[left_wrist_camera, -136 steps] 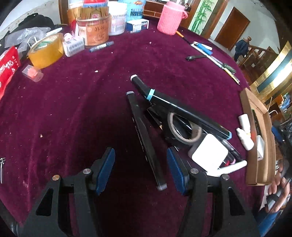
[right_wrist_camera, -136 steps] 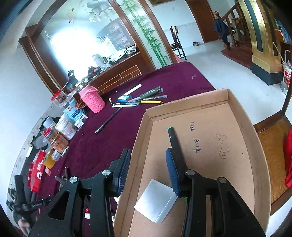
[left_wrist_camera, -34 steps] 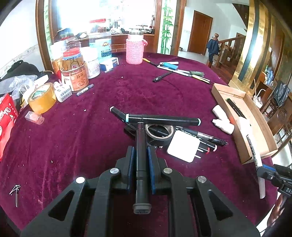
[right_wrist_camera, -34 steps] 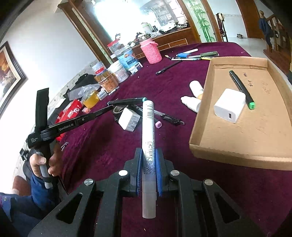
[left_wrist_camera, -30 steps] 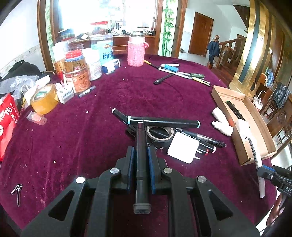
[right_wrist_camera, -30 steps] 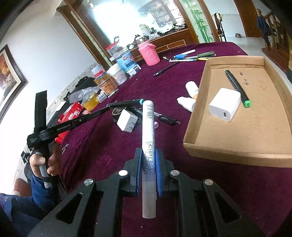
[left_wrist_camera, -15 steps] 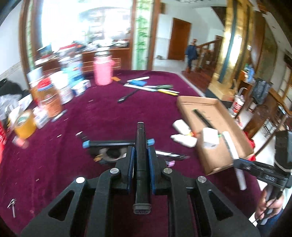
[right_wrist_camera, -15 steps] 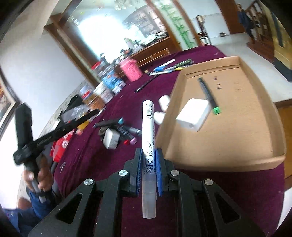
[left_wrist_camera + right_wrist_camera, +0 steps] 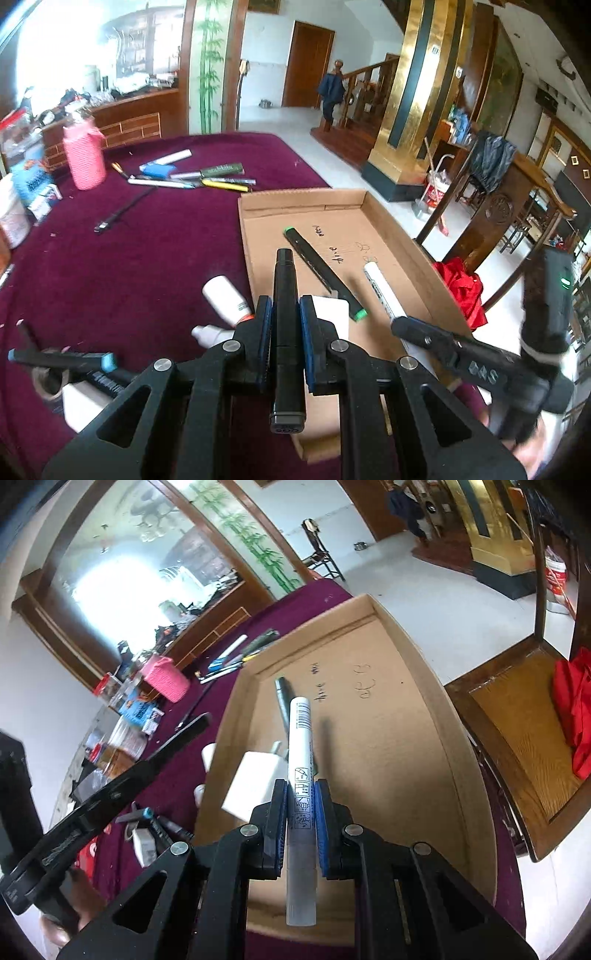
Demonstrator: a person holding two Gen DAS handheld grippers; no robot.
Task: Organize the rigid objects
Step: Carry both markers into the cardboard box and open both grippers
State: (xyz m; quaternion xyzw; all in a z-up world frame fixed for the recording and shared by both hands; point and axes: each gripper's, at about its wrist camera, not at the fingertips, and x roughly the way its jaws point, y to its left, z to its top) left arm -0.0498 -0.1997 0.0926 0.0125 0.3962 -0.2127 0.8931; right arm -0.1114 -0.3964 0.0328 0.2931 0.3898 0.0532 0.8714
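Clamping a black marker point(image 9: 286, 314) lengthwise between its closed blue pads, the left gripper point(image 9: 286, 325) is hanging over the near edge of the cardboard tray point(image 9: 399, 229); the marker's end cap is showing small print, too blurred to read. The right gripper point(image 9: 300, 823) is gripping a white marker point(image 9: 301, 753) bearing a barcode and pictogram boxes, pointing over the tray floor. A green-capped black marker point(image 9: 321, 273) and a white charger point(image 9: 251, 786) are lying inside, beside handwritten scribbles I cannot read. Two white bottles point(image 9: 227, 299) are lying on the purple tablecloth point(image 9: 129, 266) just beside the tray.
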